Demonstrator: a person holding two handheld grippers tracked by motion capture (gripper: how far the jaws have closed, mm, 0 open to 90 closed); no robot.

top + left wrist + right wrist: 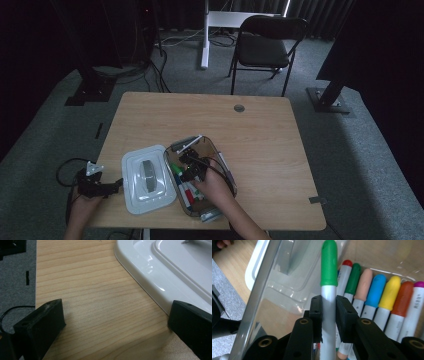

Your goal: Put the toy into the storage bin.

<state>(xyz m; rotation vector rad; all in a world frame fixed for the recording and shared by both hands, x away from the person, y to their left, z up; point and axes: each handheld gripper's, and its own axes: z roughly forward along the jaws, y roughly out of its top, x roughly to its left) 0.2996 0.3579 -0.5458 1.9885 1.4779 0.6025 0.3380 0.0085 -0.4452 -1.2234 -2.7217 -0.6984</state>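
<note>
Now clamped on green marker (328,290) by right gripper (329,315); could snag clear box (257,310) wall just left, or jam against neighbouring markers (377,297).

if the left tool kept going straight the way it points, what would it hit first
Probably the white lid. The left tool stands open over the bare table, and the lid's rim already sits beside one jaw, though depth is hard to judge.

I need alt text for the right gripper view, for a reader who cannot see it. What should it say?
The right gripper is shut on a green-capped marker, held above a row of markers with red, green, peach, blue, yellow, orange and purple caps inside a clear plastic box. A white lid lies on the wooden table beyond the box wall.
</note>
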